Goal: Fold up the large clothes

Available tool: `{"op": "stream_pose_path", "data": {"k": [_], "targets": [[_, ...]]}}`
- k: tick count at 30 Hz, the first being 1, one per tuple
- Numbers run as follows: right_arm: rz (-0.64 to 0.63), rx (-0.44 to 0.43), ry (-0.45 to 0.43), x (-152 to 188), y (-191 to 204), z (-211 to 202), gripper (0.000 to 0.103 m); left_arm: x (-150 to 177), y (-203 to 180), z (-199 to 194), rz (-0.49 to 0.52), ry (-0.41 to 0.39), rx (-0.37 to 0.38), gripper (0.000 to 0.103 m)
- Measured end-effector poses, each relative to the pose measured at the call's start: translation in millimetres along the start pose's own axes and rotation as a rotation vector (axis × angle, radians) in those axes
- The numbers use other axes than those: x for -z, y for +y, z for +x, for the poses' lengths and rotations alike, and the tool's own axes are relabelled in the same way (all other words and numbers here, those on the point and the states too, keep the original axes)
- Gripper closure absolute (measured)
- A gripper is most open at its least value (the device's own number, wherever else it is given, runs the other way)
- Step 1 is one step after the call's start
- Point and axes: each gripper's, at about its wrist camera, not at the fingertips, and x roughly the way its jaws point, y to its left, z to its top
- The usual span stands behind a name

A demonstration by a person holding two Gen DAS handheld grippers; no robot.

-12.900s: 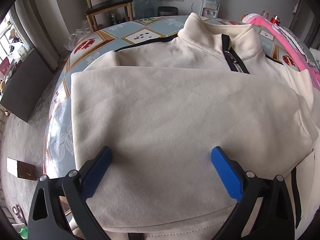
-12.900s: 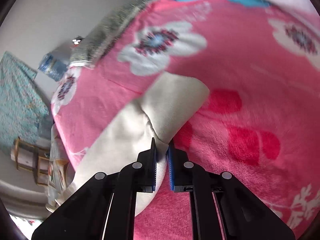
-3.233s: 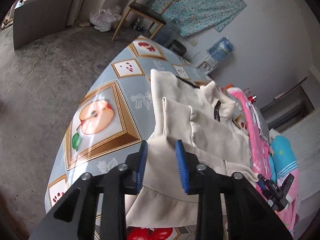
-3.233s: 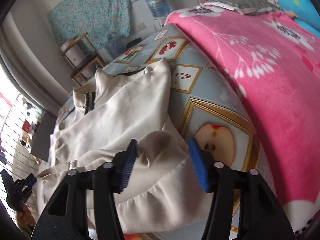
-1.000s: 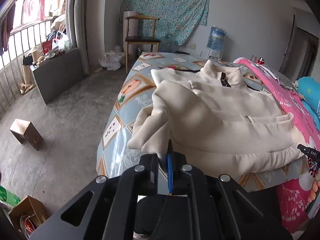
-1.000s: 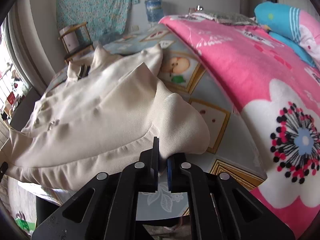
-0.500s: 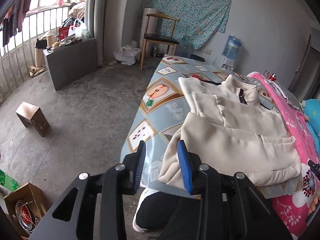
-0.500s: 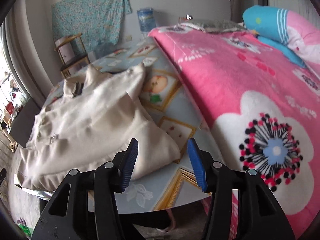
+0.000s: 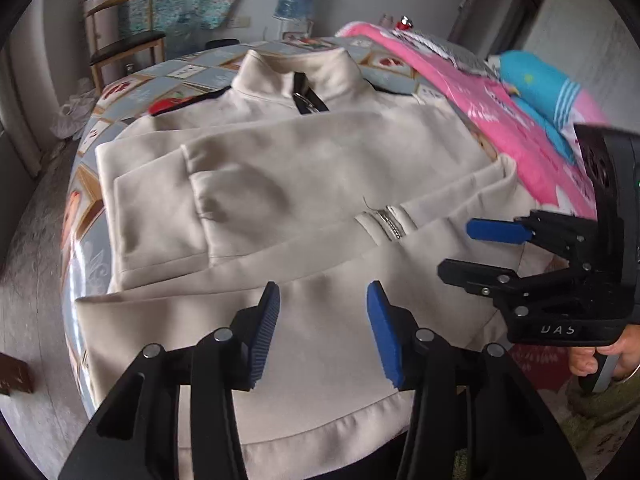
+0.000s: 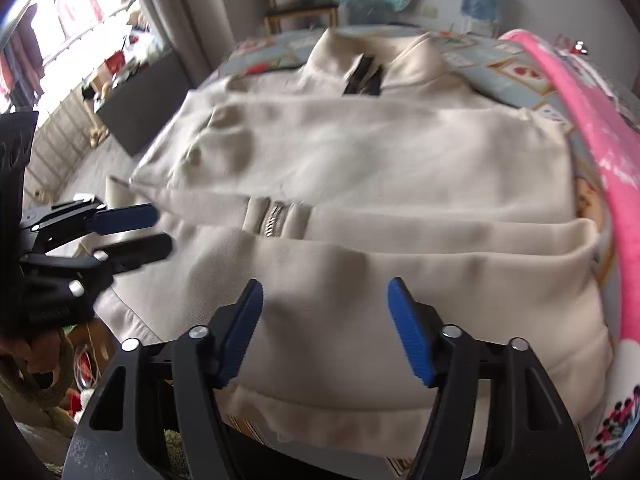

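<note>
Left wrist view, garment: I see the cream jacket [image 9: 304, 184] spread over the desk [image 9: 86, 248], collar at the top centre of the frame, hem at the bottom edge beneath my claw.
Left wrist view, left claw [image 9: 323, 332]: its jaws are opening, blue pads apart, nothing between them; only the lower panel of cloth lies behind the gap.
Left wrist view, right claw [image 9: 476, 248]: it comes in from the right edge of the frame, a hand [image 9: 600, 354] on its handle, jaws apart and empty above the jacket's right side.
Left wrist view, zip pull [image 9: 390, 220]: just above and right of my pads, on a fold running across the frame.
Right wrist view, garment: the same jacket fills the frame, collar at top centre, pink blanket [image 10: 592, 128] down the right edge.
Right wrist view, right claw [image 10: 326, 326]: parted, holding nothing, over the near band of cloth.
Right wrist view, left claw [image 10: 140, 232]: at the left edge of the frame, jaws apart, over the jacket's left end.
Key relation: I judge the folded bundle's long axis runs left to right across both frames, with the hem edge nearest both claws. Each claw sits nearer its own end, so a lengthwise fold would call for both to grip the hem.
</note>
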Motion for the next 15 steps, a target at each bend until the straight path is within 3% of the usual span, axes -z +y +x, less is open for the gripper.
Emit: {"op": "stream_pose_path", "data": {"k": [4,5,7,8,15], "targets": [[-0.013,-0.025,0.022,3.1,3.4,10.0,0.078,5.0,-14.8,20.8,0.101,0.04,-0.068,0.059],[-0.021,-0.023,0.017,2.7,4.4,8.5,0.098,7.1,-18.0,21.3,0.122,0.024,-0.089,0.06],[-0.02,-0.023,0.009,2.0,4.3,1.8,0.099,9.0,-19.4,19.3,0.133,0.003,-0.1,0.083],[-0.02,-0.029,0.001,0.2,4.9,-2.2,0.099,8.7,-18.1,17.1,0.133,-0.003,-0.095,0.1],[-0.048,-0.03,-0.156,-29.3,11.9,-42.1,0.099,-10.6,-19.1,-34.0,0.164,-0.189,-0.175,0.101]]}}
